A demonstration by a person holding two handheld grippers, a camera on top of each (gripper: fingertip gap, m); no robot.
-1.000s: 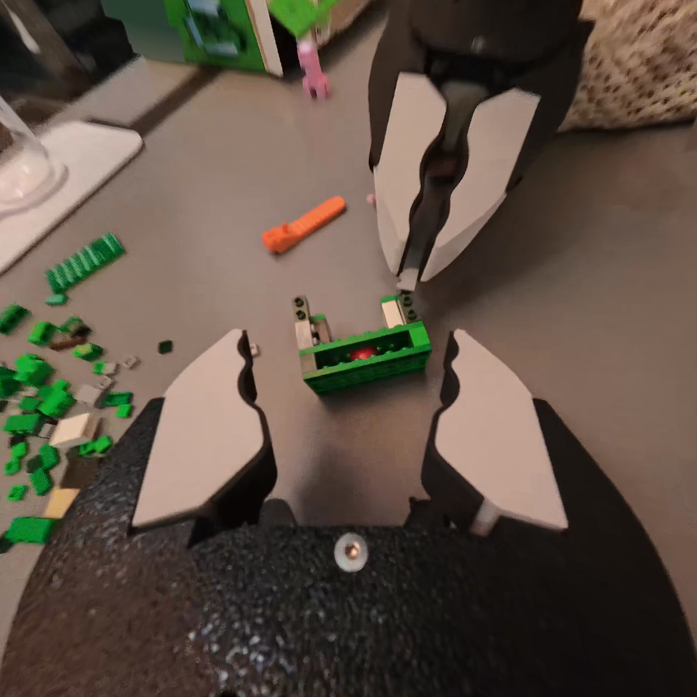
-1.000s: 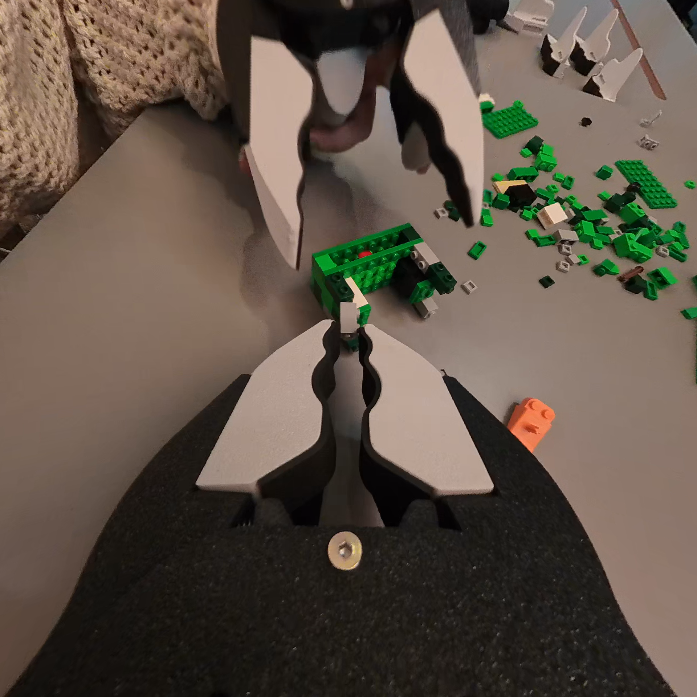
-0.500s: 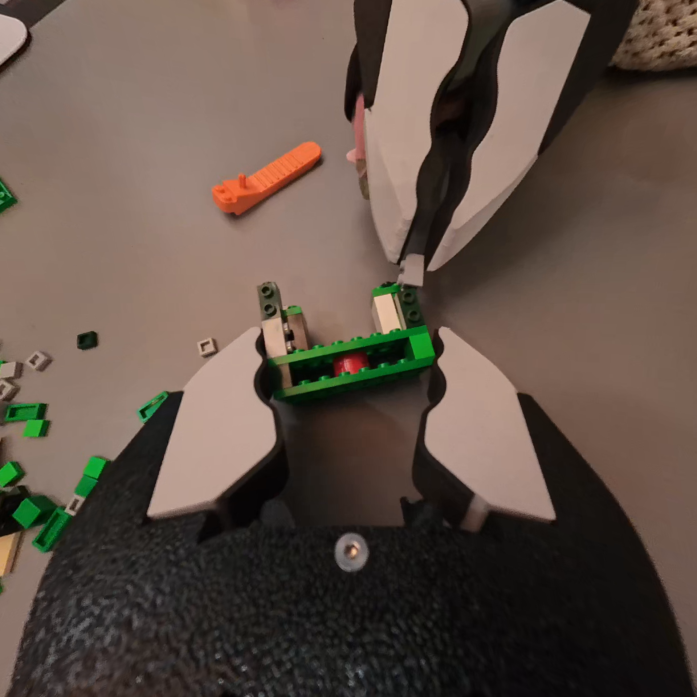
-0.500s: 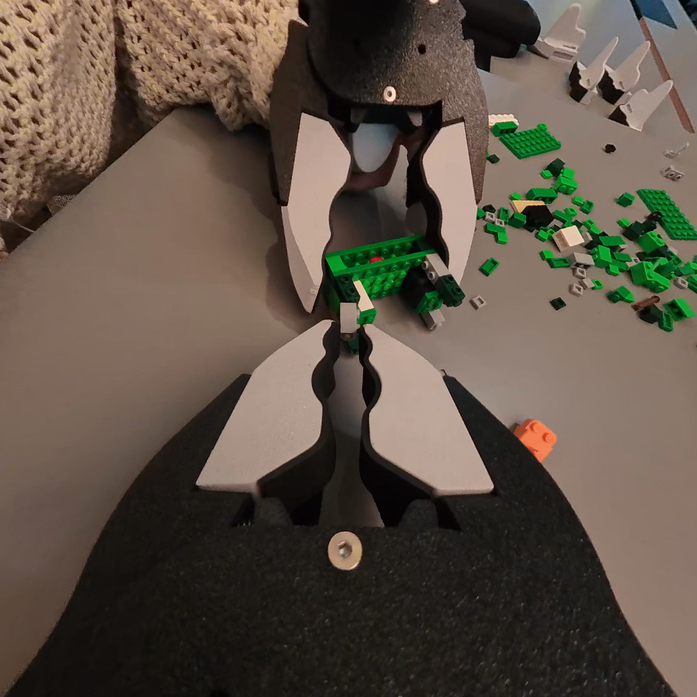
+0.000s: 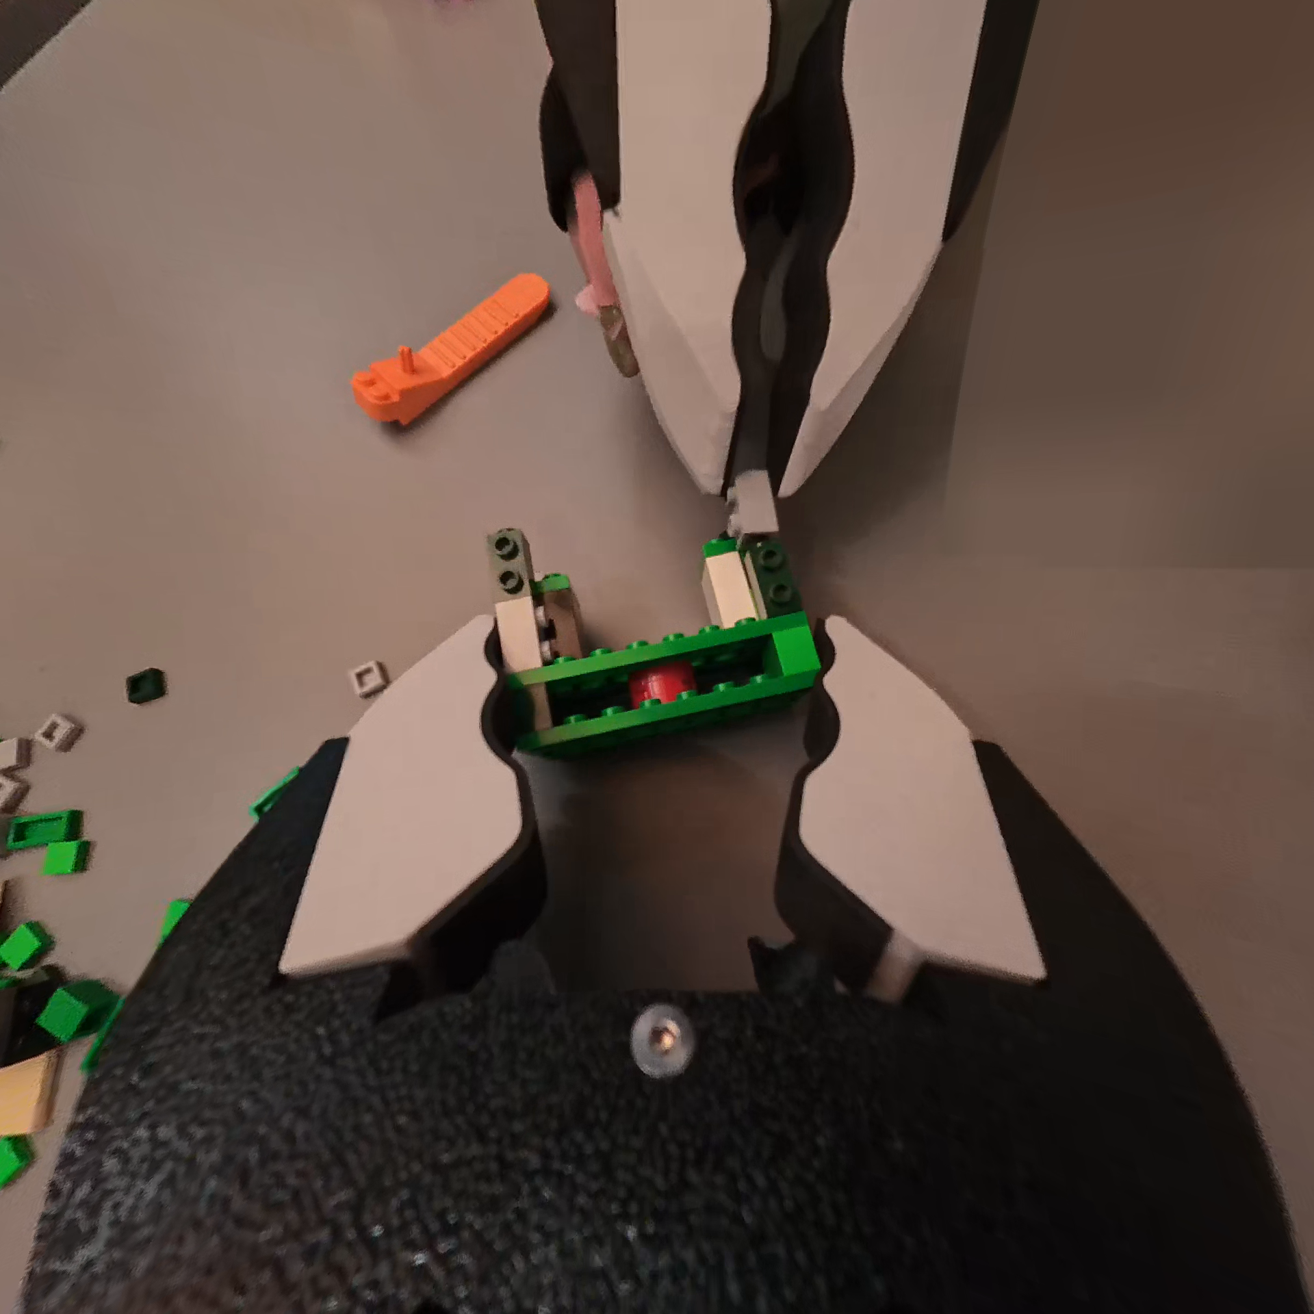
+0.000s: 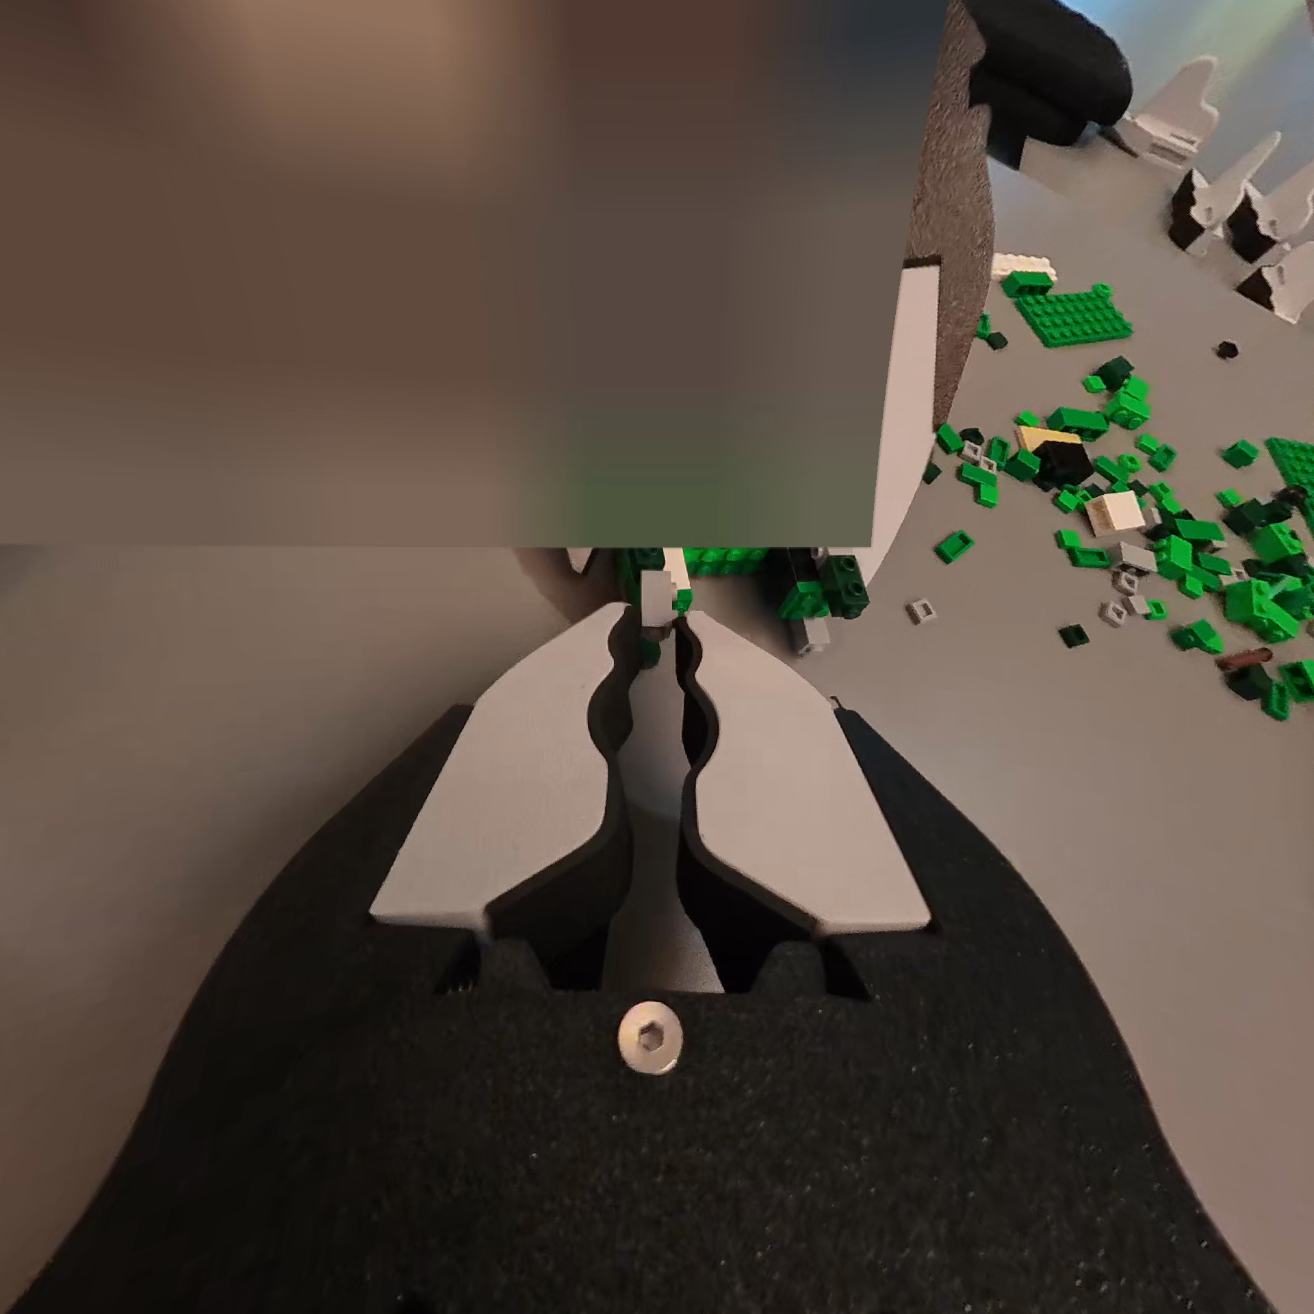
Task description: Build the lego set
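Green lego frame (image 5: 665,693) sits on the grey counter (image 5: 213,213) at frame centre, red round piece (image 5: 660,688) inside, two uprights at its far corners. Frame is bracketed end to end by the left claw (image 5: 658,682): spread wide, tips at or just beside both ends, contact not resolvable; likely bracing against push-down force. Small grey tile (image 5: 754,508) is pinched in the right claw (image 5: 752,490), closed on it, held just above the right upright (image 5: 754,586), probably for seating there. Orange brick separator (image 5: 448,352) lies upper left, unused. Loose green pieces (image 6: 1173,512) are scattered at right of the right wrist view.
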